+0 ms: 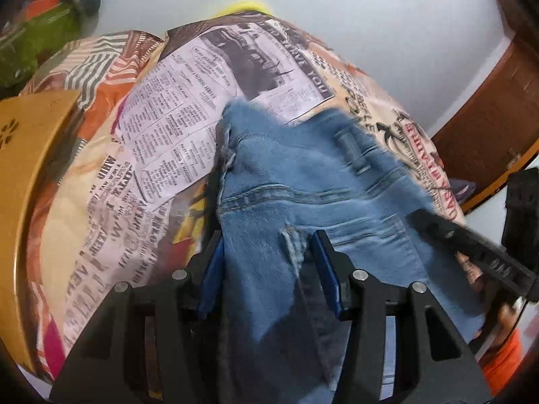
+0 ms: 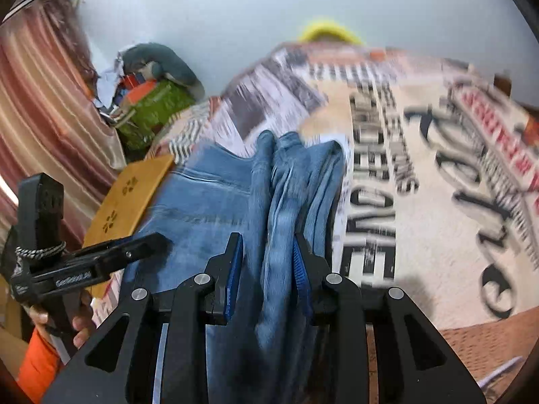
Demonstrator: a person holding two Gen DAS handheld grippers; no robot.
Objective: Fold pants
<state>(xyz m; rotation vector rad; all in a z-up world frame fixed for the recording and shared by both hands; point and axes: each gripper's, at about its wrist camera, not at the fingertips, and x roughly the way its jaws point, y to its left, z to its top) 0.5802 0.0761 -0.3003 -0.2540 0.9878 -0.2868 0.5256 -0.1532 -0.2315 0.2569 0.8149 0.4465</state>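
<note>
Light blue jeans [image 1: 303, 181] hang over a bed covered with a newspaper-print sheet [image 1: 161, 128]. My left gripper [image 1: 269, 262] is shut on a wide fold of the denim near a seam, and the cloth fills the space between its blue pads. My right gripper [image 2: 267, 266] is shut on a bunched, thick fold of the jeans [image 2: 209, 195]. The two grippers are side by side: the right gripper [image 1: 438, 229] reaches in from the right in the left wrist view, and the left gripper [image 2: 151, 245] from the left in the right wrist view. The cloth below both grips is hidden.
A tan wooden bed board [image 1: 30, 155] with paw-shaped cut-outs stands at the bed's left edge. A green bag with clutter [image 2: 151, 111] lies beyond it, beside a striped curtain [image 2: 43, 101]. Dark wooden furniture [image 1: 488, 107] stands on the right. A hand in an orange sleeve [image 2: 37, 363] holds the left gripper.
</note>
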